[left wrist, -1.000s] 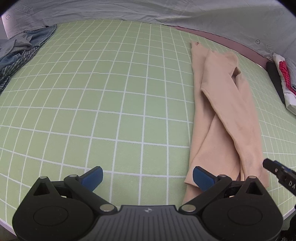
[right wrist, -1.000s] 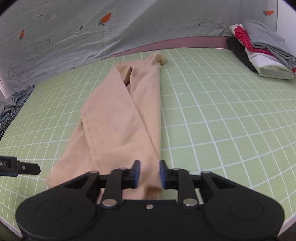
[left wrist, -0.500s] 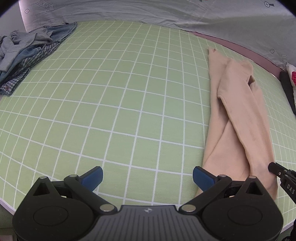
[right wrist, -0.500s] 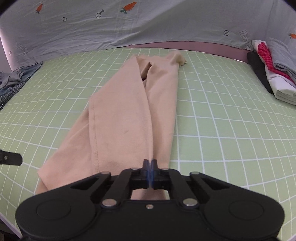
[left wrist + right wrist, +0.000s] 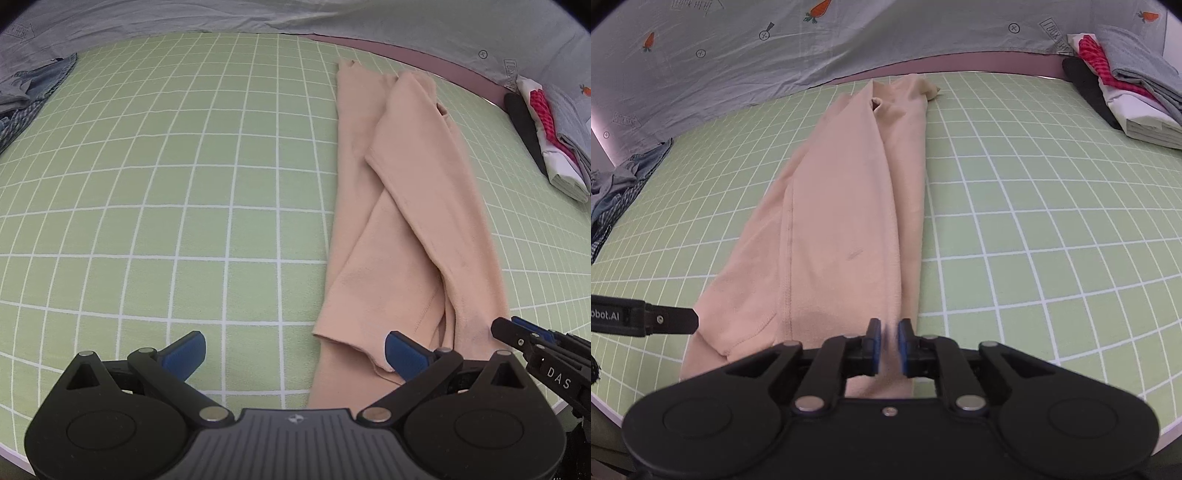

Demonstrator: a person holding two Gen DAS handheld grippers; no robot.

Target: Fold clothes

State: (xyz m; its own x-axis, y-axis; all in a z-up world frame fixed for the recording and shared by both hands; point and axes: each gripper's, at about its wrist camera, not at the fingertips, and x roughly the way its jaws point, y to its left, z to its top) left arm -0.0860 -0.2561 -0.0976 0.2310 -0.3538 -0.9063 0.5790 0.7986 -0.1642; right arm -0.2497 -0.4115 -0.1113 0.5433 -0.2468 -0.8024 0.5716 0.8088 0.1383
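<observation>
Your left gripper [image 5: 293,354] holds its jaws wide open, empty, at the peach garment [image 5: 846,221], which lies lengthwise on the green gridded worktop [image 5: 184,184]. Your right gripper [image 5: 886,345] jaws are opening, narrowly parted over the near hem; motion blur leaves contact with the fabric uncertain.

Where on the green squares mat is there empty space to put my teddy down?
The biggest bare patch of the green mat lies between the long peach garment and the crumpled blue clothes. Another lies between the garment and the folded stack. It is crowded near the garment's front end, where the left gripper and right gripper are.
</observation>
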